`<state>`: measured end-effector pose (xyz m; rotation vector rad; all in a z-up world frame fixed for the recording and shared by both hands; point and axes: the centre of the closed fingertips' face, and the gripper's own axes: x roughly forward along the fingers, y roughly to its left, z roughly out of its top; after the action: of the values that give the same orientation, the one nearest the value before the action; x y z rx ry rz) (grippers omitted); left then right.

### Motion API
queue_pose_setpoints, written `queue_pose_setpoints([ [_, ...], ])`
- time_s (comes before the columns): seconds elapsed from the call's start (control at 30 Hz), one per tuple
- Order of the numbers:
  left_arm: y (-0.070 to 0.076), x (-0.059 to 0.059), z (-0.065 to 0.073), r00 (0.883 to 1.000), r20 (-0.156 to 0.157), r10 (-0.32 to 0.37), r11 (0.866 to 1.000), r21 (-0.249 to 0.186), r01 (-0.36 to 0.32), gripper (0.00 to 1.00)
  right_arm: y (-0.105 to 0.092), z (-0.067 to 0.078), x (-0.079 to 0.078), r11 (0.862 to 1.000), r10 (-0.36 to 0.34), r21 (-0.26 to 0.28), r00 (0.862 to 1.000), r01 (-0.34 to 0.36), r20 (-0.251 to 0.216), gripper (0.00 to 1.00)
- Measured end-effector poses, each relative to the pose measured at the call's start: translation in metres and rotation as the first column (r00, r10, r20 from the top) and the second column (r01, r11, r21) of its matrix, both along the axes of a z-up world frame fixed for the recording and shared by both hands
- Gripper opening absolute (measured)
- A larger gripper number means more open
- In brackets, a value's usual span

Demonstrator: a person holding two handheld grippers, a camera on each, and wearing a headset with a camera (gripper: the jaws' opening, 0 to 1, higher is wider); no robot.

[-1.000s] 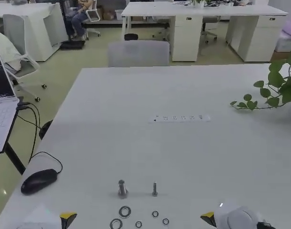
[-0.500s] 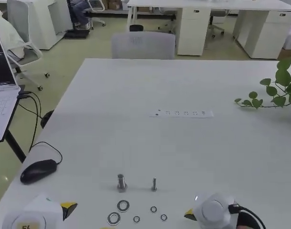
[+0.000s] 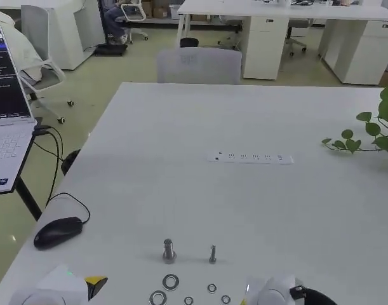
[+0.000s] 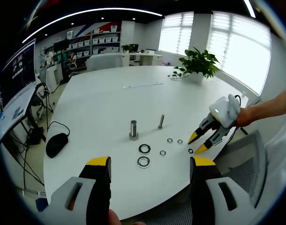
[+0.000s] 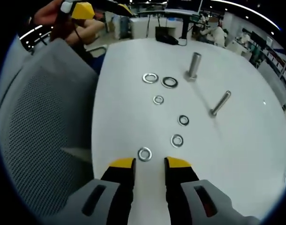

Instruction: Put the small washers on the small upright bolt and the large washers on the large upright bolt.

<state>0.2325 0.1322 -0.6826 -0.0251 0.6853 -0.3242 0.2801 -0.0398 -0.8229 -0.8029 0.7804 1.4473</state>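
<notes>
Hovering over the worktop (image 5: 124,122), your right tool (image 5: 150,164) holds nothing, jaws a little apart, a small washer (image 5: 144,153) just ahead of its tips. Your left tool (image 4: 150,161) gapes wide, empty.

No legible text, label or number found. Lines on the dark screen of the open silver laptop (image 3: 4,76) are too small to read.

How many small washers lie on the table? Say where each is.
4 small washers: one just before the right gripper, two farther along, one by the large washers.
</notes>
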Motion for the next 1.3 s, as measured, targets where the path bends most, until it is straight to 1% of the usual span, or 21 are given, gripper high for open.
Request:
queue_pose_setpoints([
  [0.07,0.001,-0.001,-0.001,1.0,-0.003,0.0,1.0,0.0,0.0,0.68,0.003,0.0,-0.004,0.998,0.056,0.0,0.998,-0.056,0.014,0.24],
  [0.13,0.001,-0.002,-0.001,1.0,-0.005,-0.001,1.0,0.002,0.001,0.68,0.005,0.0,-0.007,0.996,0.094,0.0,0.995,-0.094,0.026,0.21],
  [0.27,0.002,-0.002,-0.001,1.0,-0.005,0.004,1.0,0.004,-0.004,0.68,0.006,-0.001,-0.004,0.995,0.096,-0.005,0.995,-0.096,0.01,0.2],
  [0.33,0.003,-0.002,0.0,1.0,-0.002,0.006,1.0,0.003,-0.006,0.68,0.005,-0.001,-0.005,0.994,0.108,-0.01,0.994,-0.108,0.008,0.2],
  [0.57,0.005,-0.004,-0.001,1.0,0.001,0.014,1.0,0.004,-0.014,0.68,0.005,-0.001,-0.006,0.989,0.146,-0.023,0.989,-0.145,0.023,0.2],
  [0.6,0.005,-0.004,-0.001,1.0,0.001,0.014,1.0,0.004,-0.014,0.68,0.005,-0.001,-0.007,0.988,0.156,-0.025,0.987,-0.155,0.027,0.19],
  [0.63,0.005,-0.005,-0.001,1.0,0.001,0.016,1.0,0.003,-0.016,0.68,0.005,-0.001,-0.008,0.986,0.163,-0.026,0.986,-0.162,0.026,0.16],
  [0.67,0.005,-0.005,-0.001,1.0,0.001,0.017,1.0,0.002,-0.017,0.67,0.005,-0.002,-0.008,0.984,0.177,-0.032,0.983,-0.175,0.044,0.15],
  [0.77,0.004,-0.005,-0.001,1.0,0.003,0.019,1.0,0.0,-0.019,0.67,0.006,-0.002,-0.008,0.987,0.16,-0.034,0.986,-0.159,0.043,0.15],
  [0.83,0.003,-0.006,-0.001,1.0,0.002,0.019,1.0,0.001,-0.019,0.67,0.006,-0.001,-0.008,0.989,0.145,-0.033,0.989,-0.143,0.034,0.14],
  [0.97,0.004,-0.006,0.0,1.0,0.006,0.023,1.0,0.001,-0.023,0.67,0.005,-0.002,-0.007,0.995,0.099,-0.019,0.995,-0.099,0.024,0.14],
  [1.13,0.007,-0.006,0.001,0.999,0.009,0.031,1.0,-0.001,-0.031,0.67,0.005,-0.001,-0.003,0.998,0.054,-0.011,0.998,-0.054,0.024,0.13],
  [1.3,0.008,-0.007,0.0,0.999,0.007,0.032,0.999,0.0,-0.032,0.67,0.005,-0.001,0.001,1.0,0.001,0.004,1.0,-0.001,0.011,0.13],
])
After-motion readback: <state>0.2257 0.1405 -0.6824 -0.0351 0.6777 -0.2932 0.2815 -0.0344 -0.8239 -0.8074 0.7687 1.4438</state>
